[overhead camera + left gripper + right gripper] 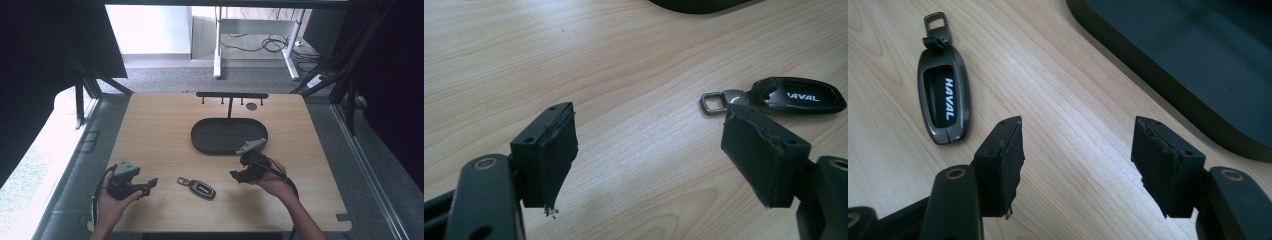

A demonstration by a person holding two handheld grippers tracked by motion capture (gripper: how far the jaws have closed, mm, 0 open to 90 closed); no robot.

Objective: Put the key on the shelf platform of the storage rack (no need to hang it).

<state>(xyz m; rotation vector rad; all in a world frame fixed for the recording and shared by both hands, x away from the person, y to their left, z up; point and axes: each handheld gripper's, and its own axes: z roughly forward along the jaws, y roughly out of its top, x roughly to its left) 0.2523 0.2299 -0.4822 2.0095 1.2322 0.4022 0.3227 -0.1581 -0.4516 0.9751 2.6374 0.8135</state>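
High view: a dark grey oblong car key fob with a metal loop (196, 187) lies flat on the pale wooden counter (160, 130), between the left tongs (149, 185) and right tongs (238, 176), its long axis running left-far to right-near. Beyond stands a black oval tray (205, 142).

Left gripper view: tongs released, nothing between them; the fob (774, 96) sits just beyond the right jaw, loop leading.

Right gripper view: tongs parted and empty; the fob (944, 98) lies far-left of them.
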